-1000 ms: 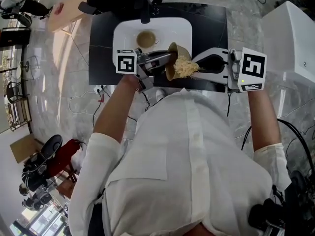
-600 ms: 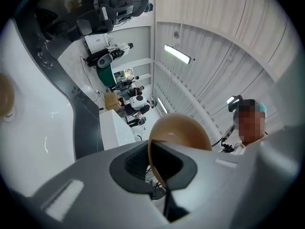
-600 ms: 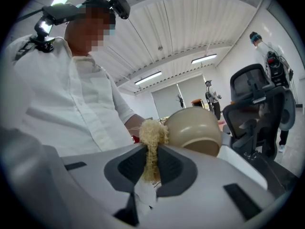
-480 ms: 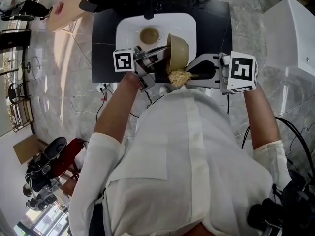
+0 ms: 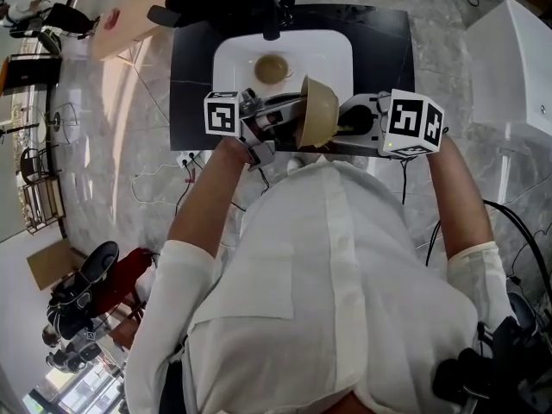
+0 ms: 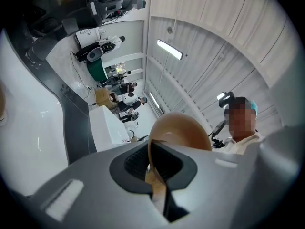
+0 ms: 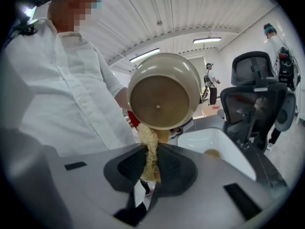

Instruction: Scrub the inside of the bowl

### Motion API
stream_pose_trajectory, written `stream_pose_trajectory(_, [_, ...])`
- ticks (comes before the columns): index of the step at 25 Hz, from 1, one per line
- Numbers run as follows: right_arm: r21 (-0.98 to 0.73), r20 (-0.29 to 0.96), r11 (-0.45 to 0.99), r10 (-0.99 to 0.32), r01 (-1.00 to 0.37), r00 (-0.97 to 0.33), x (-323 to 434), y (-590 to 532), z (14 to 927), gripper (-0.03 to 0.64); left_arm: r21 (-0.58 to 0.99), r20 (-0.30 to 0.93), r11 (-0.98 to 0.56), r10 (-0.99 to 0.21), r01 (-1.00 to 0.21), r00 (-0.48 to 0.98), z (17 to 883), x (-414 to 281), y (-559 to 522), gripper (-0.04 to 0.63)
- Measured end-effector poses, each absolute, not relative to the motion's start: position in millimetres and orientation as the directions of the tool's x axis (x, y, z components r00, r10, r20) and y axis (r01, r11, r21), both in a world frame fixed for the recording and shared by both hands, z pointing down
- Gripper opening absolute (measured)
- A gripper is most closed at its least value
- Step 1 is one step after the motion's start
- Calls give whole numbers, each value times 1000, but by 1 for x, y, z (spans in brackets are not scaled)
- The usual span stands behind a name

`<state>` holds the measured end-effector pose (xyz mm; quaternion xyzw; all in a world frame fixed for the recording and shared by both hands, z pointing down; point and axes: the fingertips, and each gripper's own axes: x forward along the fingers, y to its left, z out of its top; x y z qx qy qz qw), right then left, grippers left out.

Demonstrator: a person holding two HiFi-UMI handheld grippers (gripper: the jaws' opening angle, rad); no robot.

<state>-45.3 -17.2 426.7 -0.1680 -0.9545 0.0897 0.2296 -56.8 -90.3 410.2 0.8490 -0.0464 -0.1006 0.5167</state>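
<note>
- My left gripper is clenched on the rim of the tan bowl.
- The bowl is held on edge over the near side of the white sink, with its inside turned toward my right gripper.
- The right gripper's jaws are clamped on a straw-coloured fibre scrubber. Its upper end touches the bowl's lower rim.
- A small brown round thing lies in the basin. It may be the drain or a dish; I can't tell from here.
- The sink sits in a black counter.
</note>
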Motion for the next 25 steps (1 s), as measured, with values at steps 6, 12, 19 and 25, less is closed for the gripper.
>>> stream_pose_trajectory(6, [-182, 550, 967, 251, 179, -796, -40, -48, 445, 48, 864, -58, -503, -109, -5, 992, 417, -56, -78, 11])
stream_pose_trajectory(12, [-168, 516, 982, 163, 88, -841, -33, -74, 427, 48, 856, -65, -517, -89, 9, 994, 417, -55, -76, 11])
stream_pose_trajectory(19, [-236, 343, 969, 147, 66, -928, -22, -87, 385, 48, 857, -40, -516, -60, 4, 997, 424, -42, -73, 11])
stream_pose_trajectory(25, [-290, 204, 951, 169, 105, -964, -15, -81, 352, 48, 863, -41, -506, -91, -11, 995, 427, -39, -80, 11])
